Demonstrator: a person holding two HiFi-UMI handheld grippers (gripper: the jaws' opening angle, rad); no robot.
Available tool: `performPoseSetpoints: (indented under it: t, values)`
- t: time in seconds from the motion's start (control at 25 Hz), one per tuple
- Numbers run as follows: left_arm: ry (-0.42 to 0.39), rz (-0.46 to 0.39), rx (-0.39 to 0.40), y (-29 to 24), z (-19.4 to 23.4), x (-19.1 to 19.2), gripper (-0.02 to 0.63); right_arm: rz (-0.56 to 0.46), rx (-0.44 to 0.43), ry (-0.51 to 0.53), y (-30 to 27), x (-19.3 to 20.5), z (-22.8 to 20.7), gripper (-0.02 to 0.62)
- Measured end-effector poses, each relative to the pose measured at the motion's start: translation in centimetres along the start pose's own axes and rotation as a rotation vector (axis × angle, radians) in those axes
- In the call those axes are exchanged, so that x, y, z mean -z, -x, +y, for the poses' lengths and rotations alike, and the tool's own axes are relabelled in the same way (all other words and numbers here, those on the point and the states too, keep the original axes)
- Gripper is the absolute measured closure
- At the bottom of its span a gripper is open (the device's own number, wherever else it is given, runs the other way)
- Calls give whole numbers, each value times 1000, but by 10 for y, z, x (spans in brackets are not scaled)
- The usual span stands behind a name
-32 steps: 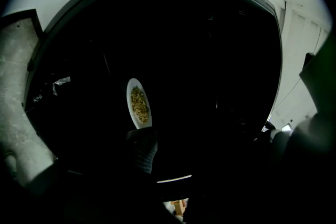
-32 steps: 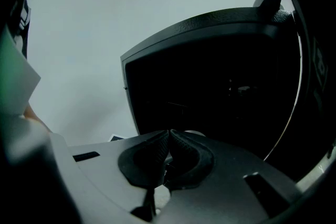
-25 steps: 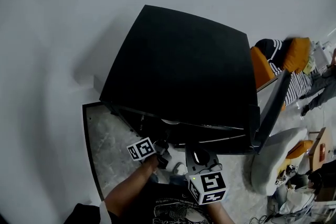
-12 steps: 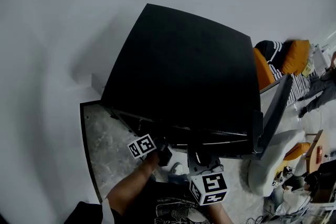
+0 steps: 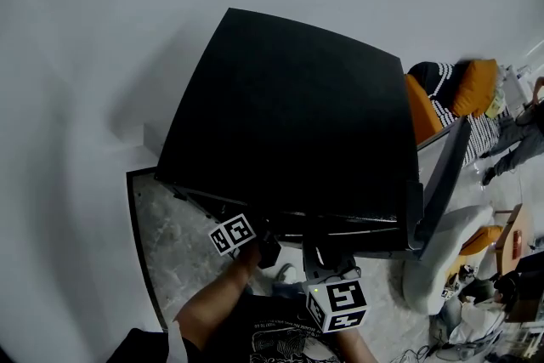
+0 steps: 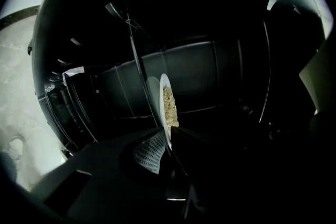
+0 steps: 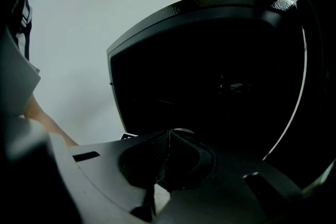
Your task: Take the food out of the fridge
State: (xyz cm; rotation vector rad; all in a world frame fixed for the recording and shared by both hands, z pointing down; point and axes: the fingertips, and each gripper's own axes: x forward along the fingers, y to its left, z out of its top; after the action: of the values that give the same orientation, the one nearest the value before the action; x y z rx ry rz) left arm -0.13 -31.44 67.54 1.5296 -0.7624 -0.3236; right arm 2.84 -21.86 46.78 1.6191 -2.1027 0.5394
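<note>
Two tools at the fridge [image 5: 297,123]: the left gripper [image 6: 167,136] clamps the rim of a stiff, probably breakable plate [image 6: 163,86] of spillable grainy food [image 6: 168,107]; the right gripper [image 7: 167,136] has its jaws together, empty.

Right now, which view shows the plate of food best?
The left gripper view: the plate stands edge-on in the left gripper, food visible. The right gripper view shows only a pale rim; the head view, nothing.

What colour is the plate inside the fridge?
The plate is white; it shows best in the left gripper view.
</note>
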Motion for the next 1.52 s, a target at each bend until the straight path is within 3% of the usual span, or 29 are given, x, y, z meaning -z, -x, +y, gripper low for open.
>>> performPoseSetpoints:
  t: [0.48,0.84,1.2,1.32,1.52]
  values:
    - [102,-5,41,11,0,3,583,-11,3,-14,4,1,3,572]
    - [88,24,85,34,-6,10,584,-16,15,-46,11,10,10,572]
    - [97,16,157,69,-36,11,584,-17,14,-76,17,20,24,572]
    - [144,-12,270,78,-66,12,584,-20,6,-77,19,23,27,572]
    - [133,-46,237,102,-82,19,584,-32,-22,-81,28,28,33,572]
